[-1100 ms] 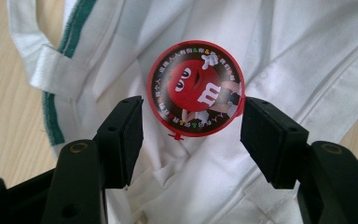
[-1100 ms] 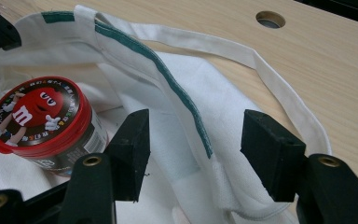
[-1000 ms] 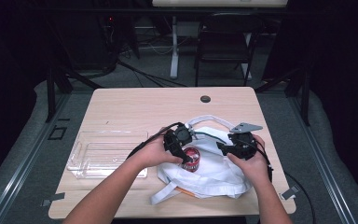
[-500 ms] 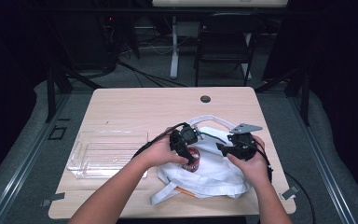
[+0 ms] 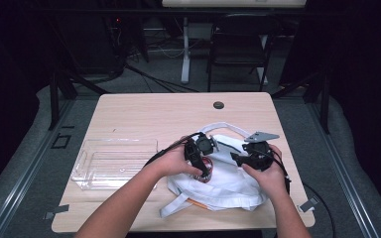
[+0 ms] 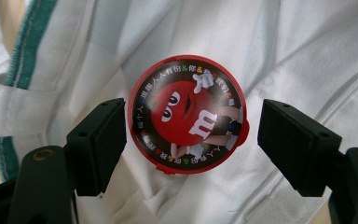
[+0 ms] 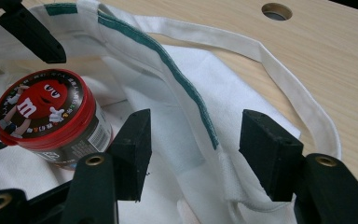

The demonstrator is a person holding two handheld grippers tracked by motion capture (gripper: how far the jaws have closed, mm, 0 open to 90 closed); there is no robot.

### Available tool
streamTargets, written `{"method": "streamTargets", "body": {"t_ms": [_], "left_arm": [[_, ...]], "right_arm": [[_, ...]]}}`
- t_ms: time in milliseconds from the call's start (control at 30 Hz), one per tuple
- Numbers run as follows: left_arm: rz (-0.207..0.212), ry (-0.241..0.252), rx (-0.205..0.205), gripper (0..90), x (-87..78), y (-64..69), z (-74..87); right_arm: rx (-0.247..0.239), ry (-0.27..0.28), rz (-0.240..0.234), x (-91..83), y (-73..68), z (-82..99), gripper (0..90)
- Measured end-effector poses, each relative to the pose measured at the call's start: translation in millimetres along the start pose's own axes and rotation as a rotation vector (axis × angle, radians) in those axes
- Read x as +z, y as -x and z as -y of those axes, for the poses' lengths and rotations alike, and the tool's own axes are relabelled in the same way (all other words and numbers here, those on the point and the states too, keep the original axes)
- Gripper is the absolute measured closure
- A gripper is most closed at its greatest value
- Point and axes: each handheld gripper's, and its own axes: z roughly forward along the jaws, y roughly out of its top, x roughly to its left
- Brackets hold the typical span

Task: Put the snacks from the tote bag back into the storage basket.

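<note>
Dark room all around, chairs and cables at the back, and a pale wooden table in the middle of the high view. On it lies a white cloth bag with a clear plastic tray just to its left. Both hands are over the bag: the left gripper hangs above a small red-lidded tin, the right gripper sits near it on the bag's right part.

Over to the left gripper view: the tin stands on the white cloth, red cartoon lid facing up, right between the jaws. The jaws have just been opening and now stand wide, clear of the lid on both sides.

Right gripper view now: jaws apart, nothing pinched, with the bag's green-striped edge running between them. The tin stands just left of the left jaw.
</note>
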Motion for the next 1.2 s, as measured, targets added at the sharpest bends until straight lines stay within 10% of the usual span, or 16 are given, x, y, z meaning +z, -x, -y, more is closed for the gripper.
{"method": "streamTargets", "body": {"t_ms": [1200], "left_arm": [[0.05,-0.023,-0.038,22.9,21.1,-8.7,-1.7]], "right_arm": [[0.005,0.0,0.0,0.6,-0.8,1.9,43.9]]}}
